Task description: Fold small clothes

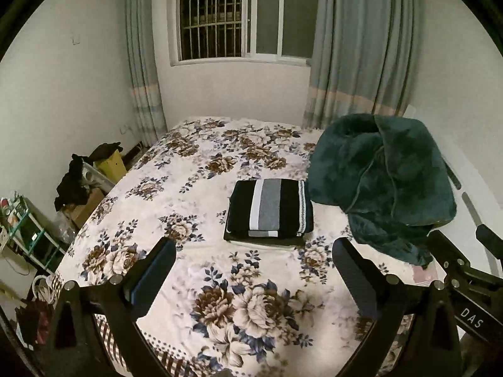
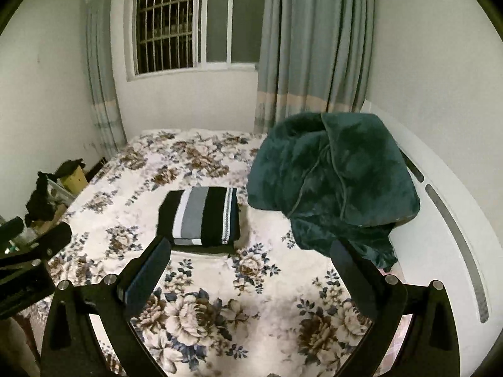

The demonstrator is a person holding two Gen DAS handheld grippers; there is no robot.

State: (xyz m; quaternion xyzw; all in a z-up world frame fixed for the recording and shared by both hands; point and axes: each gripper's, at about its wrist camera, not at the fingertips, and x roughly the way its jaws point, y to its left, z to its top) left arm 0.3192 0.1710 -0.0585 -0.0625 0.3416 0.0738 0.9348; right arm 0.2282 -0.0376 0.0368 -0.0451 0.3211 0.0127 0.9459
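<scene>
A folded garment, black with white and grey stripes, lies flat on the flowered bedspread at mid-bed, on top of another dark folded piece. My left gripper hovers above the near part of the bed, open and empty, a short way in front of the garment. My right gripper is also open and empty, just short of the garment's near edge. In the left wrist view the right gripper's body shows at the far right; in the right wrist view the left gripper's body shows at the far left.
A dark green plush blanket is heaped on the bed right of the garment, against a white headboard. Boxes and dark clothes stand on the floor at the left. A barred window and curtains are behind.
</scene>
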